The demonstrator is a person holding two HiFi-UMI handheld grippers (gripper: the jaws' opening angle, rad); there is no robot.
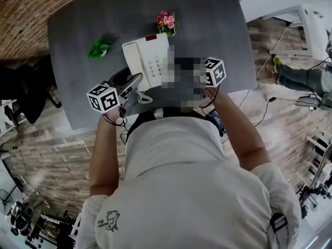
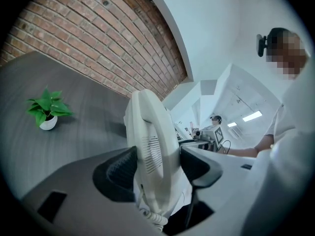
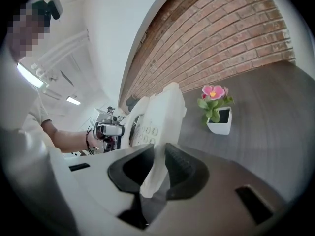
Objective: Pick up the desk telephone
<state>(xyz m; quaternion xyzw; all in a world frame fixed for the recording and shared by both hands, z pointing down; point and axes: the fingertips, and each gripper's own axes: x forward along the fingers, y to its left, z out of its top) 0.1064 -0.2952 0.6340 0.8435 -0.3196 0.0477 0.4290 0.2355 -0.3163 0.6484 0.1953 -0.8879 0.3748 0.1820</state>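
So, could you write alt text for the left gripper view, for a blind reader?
The left gripper is shut on the handset side of a white desk telephone, with its coiled cord showing below the jaws. Behind, a small green plant stands on a grey table before a brick wall.
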